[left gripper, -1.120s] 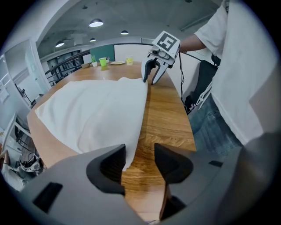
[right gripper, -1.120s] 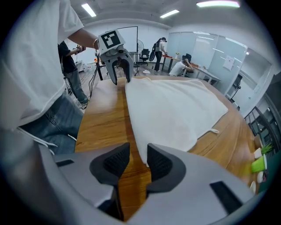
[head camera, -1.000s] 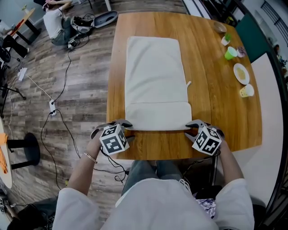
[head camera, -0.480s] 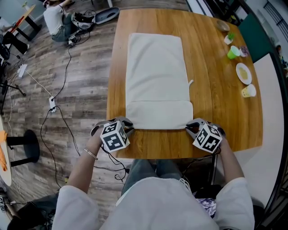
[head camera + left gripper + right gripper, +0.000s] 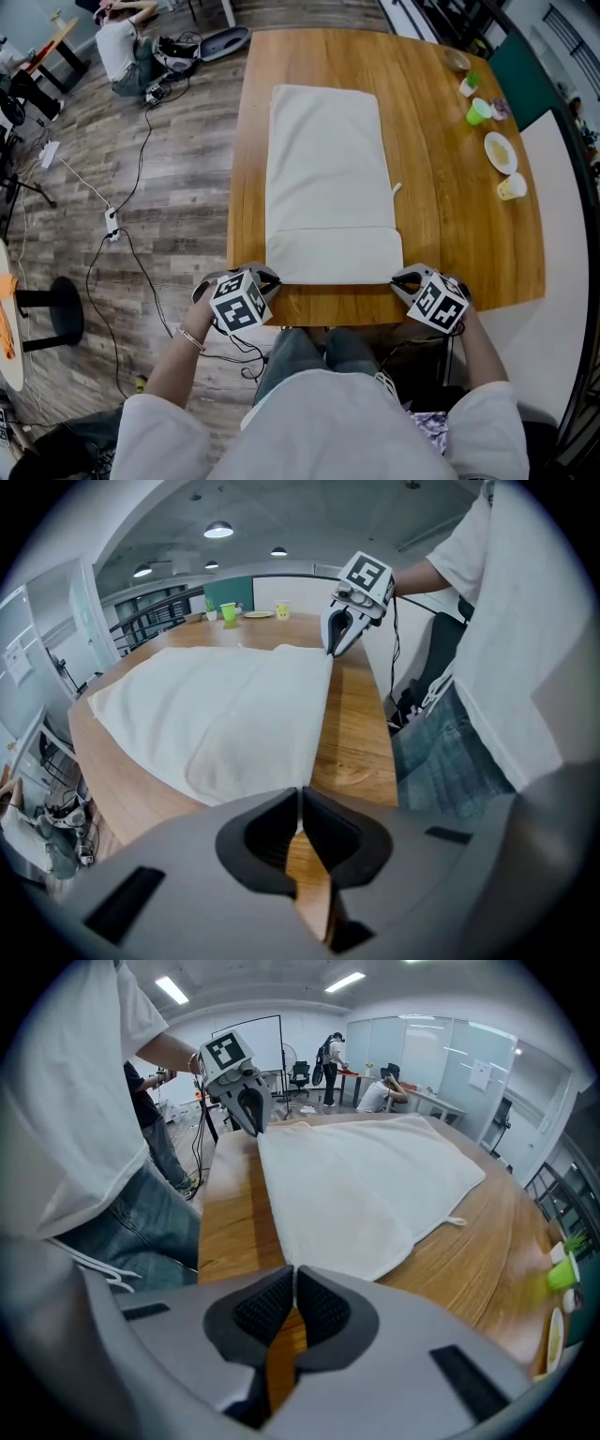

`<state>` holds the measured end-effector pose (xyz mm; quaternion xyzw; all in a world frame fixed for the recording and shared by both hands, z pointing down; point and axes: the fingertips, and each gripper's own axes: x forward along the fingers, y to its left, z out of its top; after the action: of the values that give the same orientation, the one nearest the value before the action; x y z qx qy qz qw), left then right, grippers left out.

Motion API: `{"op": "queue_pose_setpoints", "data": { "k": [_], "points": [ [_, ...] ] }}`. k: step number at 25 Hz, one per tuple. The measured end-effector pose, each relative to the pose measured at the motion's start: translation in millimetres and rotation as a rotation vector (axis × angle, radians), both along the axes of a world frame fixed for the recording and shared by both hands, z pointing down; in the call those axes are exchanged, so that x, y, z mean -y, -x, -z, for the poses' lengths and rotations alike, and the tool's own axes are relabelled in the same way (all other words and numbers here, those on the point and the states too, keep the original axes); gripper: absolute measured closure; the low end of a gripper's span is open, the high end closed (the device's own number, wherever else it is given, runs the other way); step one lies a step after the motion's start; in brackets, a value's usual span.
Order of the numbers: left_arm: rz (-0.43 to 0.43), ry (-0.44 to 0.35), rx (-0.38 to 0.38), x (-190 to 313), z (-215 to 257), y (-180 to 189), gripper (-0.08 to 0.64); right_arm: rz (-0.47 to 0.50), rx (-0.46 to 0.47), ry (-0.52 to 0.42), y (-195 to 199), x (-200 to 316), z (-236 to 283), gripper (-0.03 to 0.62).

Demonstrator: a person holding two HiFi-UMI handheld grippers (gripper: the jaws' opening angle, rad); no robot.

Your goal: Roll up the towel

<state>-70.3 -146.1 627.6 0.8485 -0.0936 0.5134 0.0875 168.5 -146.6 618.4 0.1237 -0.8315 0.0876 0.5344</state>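
Your left gripper [image 5: 299,797] is closed on the near left corner of the white towel [image 5: 326,178], its jaws pressed together with only a thin sliver of cloth between them. Your right gripper [image 5: 292,1283] is clamped the same way on the near right corner. The towel lies flat and lengthwise down the middle of the wooden bench [image 5: 450,206], stretching away from you, with its near end doubled over in a short band, while a green cup [image 5: 480,111] and a plate [image 5: 501,152] sit well apart from it at the bench's far right side.
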Motion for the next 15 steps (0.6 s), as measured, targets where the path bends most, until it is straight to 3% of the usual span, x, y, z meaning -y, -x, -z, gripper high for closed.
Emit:
{"op": "queue_pose_setpoints", "data": {
  "k": [8, 15],
  "points": [
    [-0.056, 0.089, -0.033, -66, 24, 1, 0.541, -0.015, 0.039, 0.069, -1, -71, 26, 0.580],
    [-0.015, 0.034, -0.102, -42, 71, 2, 0.540, -0.042, 0.086, 0.041, 0, -60, 77, 0.580]
  ]
}}
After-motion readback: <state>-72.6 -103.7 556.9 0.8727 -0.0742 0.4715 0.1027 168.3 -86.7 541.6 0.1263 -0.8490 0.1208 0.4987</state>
